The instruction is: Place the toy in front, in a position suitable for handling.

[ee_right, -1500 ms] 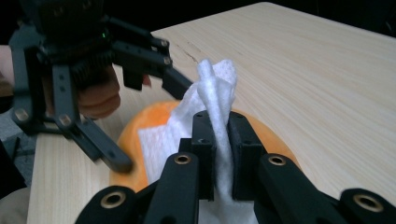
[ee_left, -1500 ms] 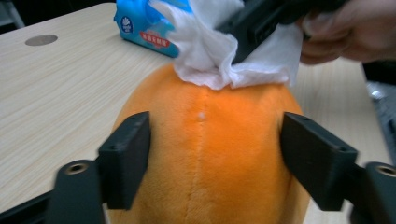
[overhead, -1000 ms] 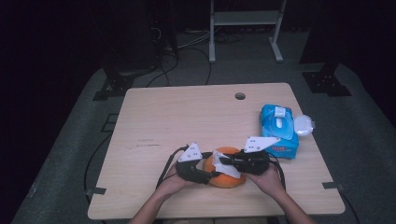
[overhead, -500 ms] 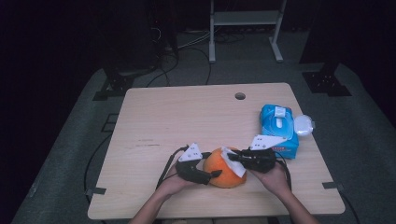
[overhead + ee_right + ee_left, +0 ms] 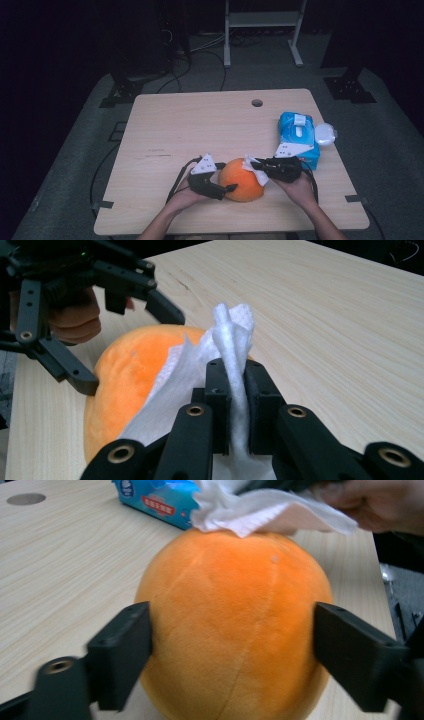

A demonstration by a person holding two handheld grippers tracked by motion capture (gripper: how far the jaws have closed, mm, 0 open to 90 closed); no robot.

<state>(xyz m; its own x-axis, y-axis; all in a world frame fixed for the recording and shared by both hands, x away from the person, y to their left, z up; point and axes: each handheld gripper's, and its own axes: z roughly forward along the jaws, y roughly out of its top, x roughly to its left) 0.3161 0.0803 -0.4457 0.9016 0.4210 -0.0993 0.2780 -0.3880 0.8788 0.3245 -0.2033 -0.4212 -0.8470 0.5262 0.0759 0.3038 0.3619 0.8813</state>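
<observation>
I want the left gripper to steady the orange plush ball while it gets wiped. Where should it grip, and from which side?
Grip the orange plush ball across its widest middle, coming in level from the person's left, opposite the white wipe. It is round and soft, so the left gripper, jaws just opened and flanking it, holds best there.

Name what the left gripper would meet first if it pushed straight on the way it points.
Most likely the orange ball: it already sits between the left gripper's jaws, which have just been opening.
</observation>
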